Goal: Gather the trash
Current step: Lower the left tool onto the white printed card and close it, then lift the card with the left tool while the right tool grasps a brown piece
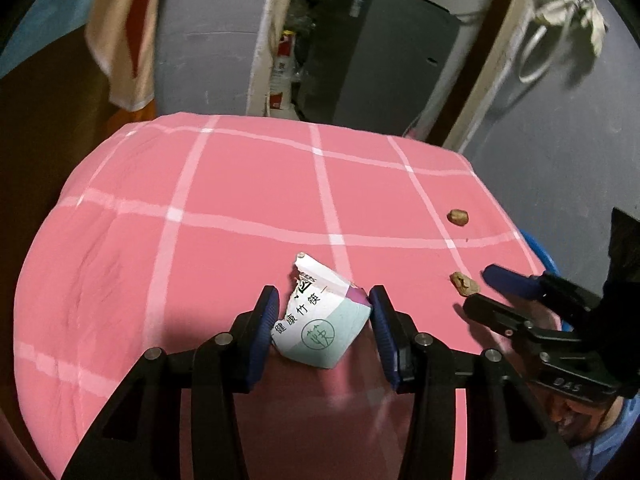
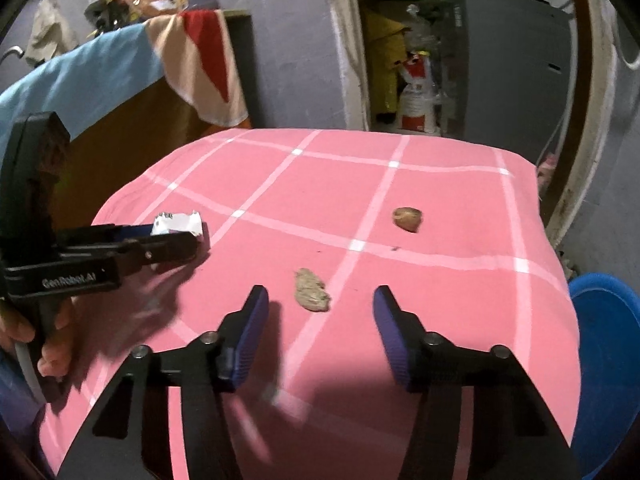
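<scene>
Wrapper [image 1: 320, 316] sits btwn left gripper [image 1: 323, 312] fingers; right gripper [image 2: 318, 312] hovers open.

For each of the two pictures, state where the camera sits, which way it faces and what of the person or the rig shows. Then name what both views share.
Left wrist: on the left gripper, facing forward over the pink checked cloth; its open fingers flank a torn paper wrapper; the right gripper enters at right.
Right wrist: on the right gripper, open, facing a flat brown scrap; the left gripper and a hand show at left.
Shared: cloth, wrapper, both brown scraps, blue bin.
</scene>
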Demonstrator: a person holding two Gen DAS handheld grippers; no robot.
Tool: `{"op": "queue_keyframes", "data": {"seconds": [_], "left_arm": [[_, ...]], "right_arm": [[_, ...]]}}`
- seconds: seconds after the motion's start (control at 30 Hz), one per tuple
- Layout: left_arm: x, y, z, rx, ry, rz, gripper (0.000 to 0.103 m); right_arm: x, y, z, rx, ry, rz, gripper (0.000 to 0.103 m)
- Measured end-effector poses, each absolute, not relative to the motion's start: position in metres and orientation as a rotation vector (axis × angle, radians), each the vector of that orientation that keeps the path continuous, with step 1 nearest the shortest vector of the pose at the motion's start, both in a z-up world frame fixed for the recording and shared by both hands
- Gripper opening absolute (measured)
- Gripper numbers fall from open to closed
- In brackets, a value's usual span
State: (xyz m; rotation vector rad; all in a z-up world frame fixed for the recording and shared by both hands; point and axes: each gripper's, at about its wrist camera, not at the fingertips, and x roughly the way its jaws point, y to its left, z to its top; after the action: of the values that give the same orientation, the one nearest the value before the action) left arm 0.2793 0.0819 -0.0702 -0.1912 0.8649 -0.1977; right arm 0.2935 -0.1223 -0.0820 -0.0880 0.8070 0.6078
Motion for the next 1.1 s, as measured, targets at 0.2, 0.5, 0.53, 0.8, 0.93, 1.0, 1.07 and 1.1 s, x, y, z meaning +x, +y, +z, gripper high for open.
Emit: {"op": "queue_keyframes", "data": {"seconds": [0.2, 0.5, 0.53, 0.8, 0.93, 1.0, 1.07, 1.1], "left_arm": [[0.267, 0.097, -0.066, -0.251, 0.849, -0.185, 0.040], [0.253, 0.140, -0.063, -0.490, 0.791, -0.202, 0.040], [0.253, 0.142, -0.061, -0.498, 0.788, -0.197, 0.040], [0.248, 0.135, -0.048, -0.465, 0.745, -0.167, 0.040], [0.241, 0.126, -0.038, -0.441, 0.687, -0.162, 0.040], [0.236, 0.116, -0.027, -0.420, 0.645, -0.168, 0.040], [0.231, 0.104, -0.018, -0.397, 0.604, -0.180, 0.040], [0.230, 0.099, -0.013, -0.386, 0.585, -0.186, 0.040]], "right_arm": [[0.293, -0.114, -0.084, -0.128, 0.810, 0.634, 0.029], [0.295, -0.118, -0.084, -0.107, 0.805, 0.628, 0.016], [0.294, -0.117, -0.084, -0.107, 0.803, 0.628, 0.016], [0.291, -0.124, -0.078, -0.088, 0.762, 0.622, 0.015], [0.277, -0.135, -0.063, -0.042, 0.687, 0.617, 0.015], [0.271, -0.139, -0.053, -0.025, 0.643, 0.613, 0.015], [0.261, -0.146, -0.040, -0.012, 0.582, 0.604, 0.015], [0.256, -0.150, -0.032, -0.006, 0.546, 0.598, 0.015]]}}
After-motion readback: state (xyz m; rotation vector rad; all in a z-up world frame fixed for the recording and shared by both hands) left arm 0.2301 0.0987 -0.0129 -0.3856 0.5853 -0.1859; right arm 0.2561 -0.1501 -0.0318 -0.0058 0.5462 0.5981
